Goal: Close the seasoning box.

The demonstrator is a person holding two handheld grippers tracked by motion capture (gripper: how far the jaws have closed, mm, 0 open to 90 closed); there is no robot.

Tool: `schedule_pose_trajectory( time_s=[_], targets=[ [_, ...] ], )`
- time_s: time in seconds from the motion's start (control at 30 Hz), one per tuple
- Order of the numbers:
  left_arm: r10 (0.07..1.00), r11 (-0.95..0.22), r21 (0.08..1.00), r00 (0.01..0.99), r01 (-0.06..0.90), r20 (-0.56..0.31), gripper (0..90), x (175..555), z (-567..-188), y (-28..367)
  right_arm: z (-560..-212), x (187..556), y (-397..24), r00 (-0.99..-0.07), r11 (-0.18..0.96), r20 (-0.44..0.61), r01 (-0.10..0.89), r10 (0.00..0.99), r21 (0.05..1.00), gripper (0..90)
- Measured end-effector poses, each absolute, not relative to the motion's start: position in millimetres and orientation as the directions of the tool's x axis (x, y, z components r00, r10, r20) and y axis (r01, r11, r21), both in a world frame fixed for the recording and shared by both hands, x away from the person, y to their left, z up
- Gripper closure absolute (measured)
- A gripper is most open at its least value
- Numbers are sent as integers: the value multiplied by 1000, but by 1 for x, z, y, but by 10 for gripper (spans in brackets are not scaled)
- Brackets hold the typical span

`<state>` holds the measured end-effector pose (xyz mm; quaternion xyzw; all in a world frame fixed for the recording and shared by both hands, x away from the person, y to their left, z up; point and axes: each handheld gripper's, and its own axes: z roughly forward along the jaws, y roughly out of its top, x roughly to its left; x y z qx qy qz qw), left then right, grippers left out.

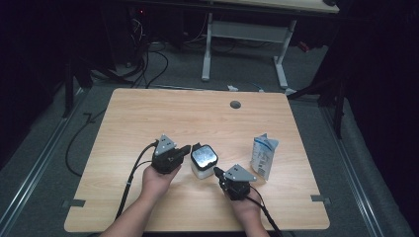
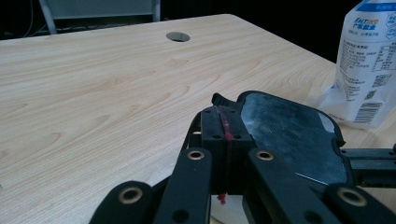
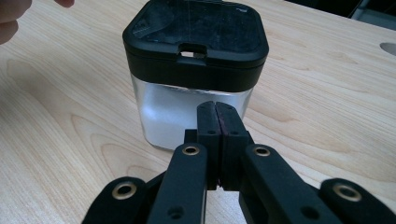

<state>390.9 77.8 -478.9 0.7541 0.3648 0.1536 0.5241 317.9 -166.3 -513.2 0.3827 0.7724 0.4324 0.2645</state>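
A square clear jar point(image 1: 203, 161) with a black lid stands on the wooden table point(image 1: 148, 118), holding something white. My left gripper point(image 1: 186, 148) is shut and empty, its tips just left of the lid point(image 2: 285, 133). My right gripper point(image 1: 216, 171) is shut too, with nothing in it, and points at the jar's clear wall point(image 3: 187, 114) from the front right. Its tips point(image 3: 217, 108) sit close to that wall; I cannot tell whether they touch it. A white and blue pouch point(image 1: 264, 155) stands to the right of the jar.
A round cable hole point(image 1: 235, 104) lies near the table's far edge. Cables trail from both grippers toward the front edge. Beyond the table a white desk frame point(image 1: 244, 44) stands on the grey floor. Part of a hand point(image 3: 14, 18) shows at the upper left of the right gripper view.
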Motion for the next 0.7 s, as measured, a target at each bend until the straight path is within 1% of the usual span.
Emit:
schedule_pose_trajectory(
  time_s=[0.4,0.7],
  targets=[
    [721,-186,902,678,390,-144,879,390,-482,83,-513,318,-173,-554,324,-74,369,829,871,886],
    [743,-202,889,656,412,-135,880,381,-498,107,-515,319,-178,-543,316,-68,377,837,871,887]
  ],
)
